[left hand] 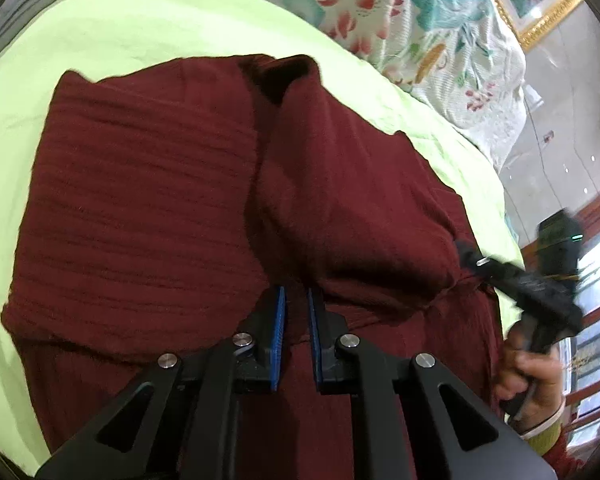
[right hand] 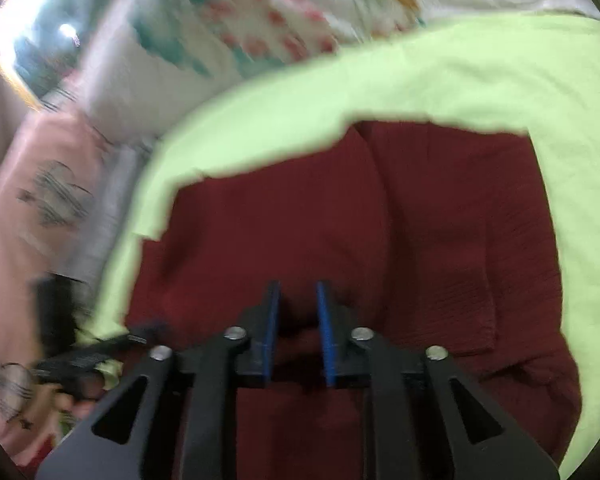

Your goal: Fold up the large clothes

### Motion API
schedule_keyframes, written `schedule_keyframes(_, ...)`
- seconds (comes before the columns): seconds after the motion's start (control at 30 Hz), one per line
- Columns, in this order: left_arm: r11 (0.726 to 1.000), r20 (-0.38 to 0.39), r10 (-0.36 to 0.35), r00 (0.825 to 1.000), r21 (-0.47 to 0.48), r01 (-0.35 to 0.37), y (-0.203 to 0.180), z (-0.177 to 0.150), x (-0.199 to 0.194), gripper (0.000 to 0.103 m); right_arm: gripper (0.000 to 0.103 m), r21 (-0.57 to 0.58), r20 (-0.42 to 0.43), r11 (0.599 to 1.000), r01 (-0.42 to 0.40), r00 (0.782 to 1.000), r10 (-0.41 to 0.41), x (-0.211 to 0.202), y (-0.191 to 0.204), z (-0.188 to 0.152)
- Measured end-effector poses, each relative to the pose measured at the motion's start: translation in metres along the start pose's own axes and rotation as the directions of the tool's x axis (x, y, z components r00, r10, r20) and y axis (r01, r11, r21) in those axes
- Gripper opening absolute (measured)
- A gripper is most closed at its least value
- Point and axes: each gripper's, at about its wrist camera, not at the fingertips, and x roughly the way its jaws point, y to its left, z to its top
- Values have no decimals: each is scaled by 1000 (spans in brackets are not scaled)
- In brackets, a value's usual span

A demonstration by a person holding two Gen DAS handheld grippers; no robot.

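Observation:
A large maroon garment (left hand: 148, 200) lies partly folded on a light green sheet (left hand: 112, 32). My left gripper (left hand: 297, 294) is over its near edge, blue pads narrowly apart with a fold of the maroon cloth between them. My right gripper shows at the right of the left wrist view (left hand: 474, 260), its tips pinching the garment's right edge. In the right wrist view the garment (right hand: 440, 220) fills the middle, and my right gripper (right hand: 298, 290) holds a bunch of maroon cloth between its blue pads. The right wrist view is blurred.
A floral quilt (left hand: 432, 28) lies beyond the green sheet (right hand: 420, 68). A gold picture frame (left hand: 548, 16) and wooden furniture (left hand: 596, 208) stand to the right. Grey cloth (left hand: 16, 4) lies at the far left. Pink fabric (right hand: 32, 200) is at the left of the right wrist view.

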Motion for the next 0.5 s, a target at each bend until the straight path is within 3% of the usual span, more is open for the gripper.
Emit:
schedule_keyframes(0.07, 1000, 5, 3, 1000, -5, -3, 2, -2, -6, 11, 23, 64, 17, 996, -65, 998, 64, -3, -15, -6)
schedule_keyframes(0.13, 1000, 18, 13, 1000, -2, -13, -1, -5, -13, 12, 23, 70, 51, 994, -79, 996, 76, -17, -16, -10)
schedule_keyframes(0.27, 1000, 55, 19, 998, -20, -18, -2, -20, -33, 18, 43, 56, 102, 995, -88, 991, 82, -48, -14, -26)
schedule_keyframes(0.33, 999, 85, 33, 996, -27, -31, -5, -32, -46, 24, 43, 54, 119, 994, -92, 989, 85, -63, -15, -35)
schedule_keyframes(0.4, 998, 113, 57, 992, -42, -53, -5, -49, -63, 39, 43, 59, 125, 994, -95, 988, 87, -74, -20, -47)
schedule_keyframes(0.5, 994, 146, 104, 984, -50, -98, -3, -72, -84, 46, 43, 75, 124, 992, -100, 988, 90, -85, -23, -66)
